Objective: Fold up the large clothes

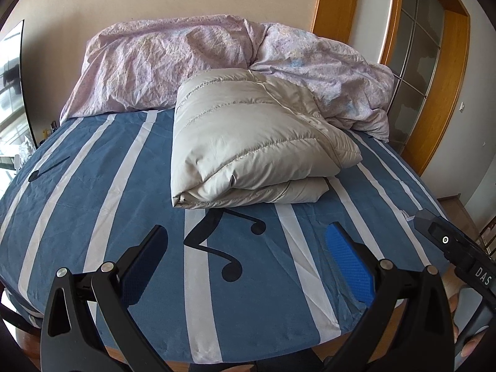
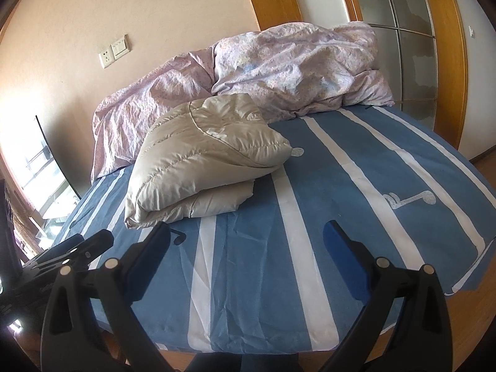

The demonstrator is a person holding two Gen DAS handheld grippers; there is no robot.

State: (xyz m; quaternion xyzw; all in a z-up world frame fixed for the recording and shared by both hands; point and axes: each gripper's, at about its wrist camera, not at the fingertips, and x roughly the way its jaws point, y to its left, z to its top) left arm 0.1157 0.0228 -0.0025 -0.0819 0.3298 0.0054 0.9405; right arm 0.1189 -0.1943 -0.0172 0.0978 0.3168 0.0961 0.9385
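While folded jacket (image 1: pixel 248 142) rests on bed (image 1: pixel 93 217) — both grippers' fingers (image 1: pixel 350 263) (image 2: pixel 344 257) level, spread wide, empty

Daylight from the window (image 2: pixel 40 167) on the left, blown out to white there. Wall (image 2: pixel 155 15) warm and evenly lit. Soft shadow under the folded jacket (image 1: pixel 248 142). Strong fisheye bend, black corners. Bedsheet (image 1: pixel 263 279) sharp; no motion blur.

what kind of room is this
Most likely a home bedroom: a bed with a blue striped sheet, a crumpled pink duvet at its head, and a folded beige down jacket lying on it.
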